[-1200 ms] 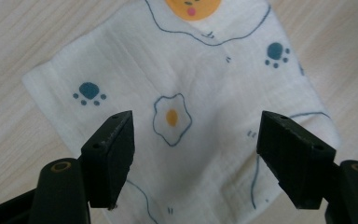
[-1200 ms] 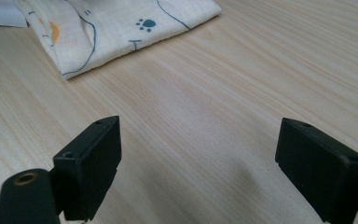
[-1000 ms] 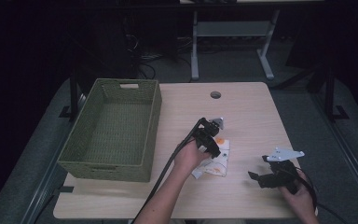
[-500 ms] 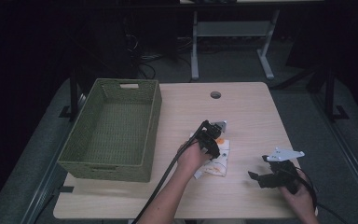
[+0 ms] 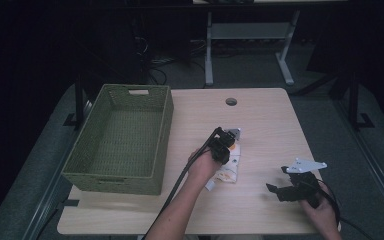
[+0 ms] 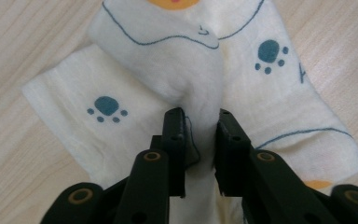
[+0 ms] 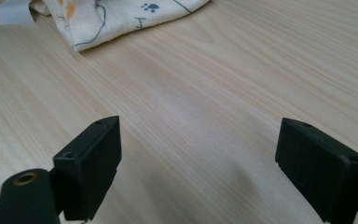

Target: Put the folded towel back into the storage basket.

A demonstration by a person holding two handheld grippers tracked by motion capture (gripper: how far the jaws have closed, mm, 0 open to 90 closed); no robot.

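My left gripper (image 6: 200,122) has its jaws drawn narrow, pinching a raised fold of a cream cloth (image 6: 168,56) printed with blue paw prints, which lies on the wooden table (image 5: 265,120) near its middle. My right gripper (image 7: 198,163) hovers low over bare wood near the table's front right, jaws spread wide and holding nothing, the cloth's edge (image 7: 121,18) well ahead of it. A green woven basket (image 5: 125,175) sits at the table's left side, apart from the cloth; its visible floor shows nothing inside.
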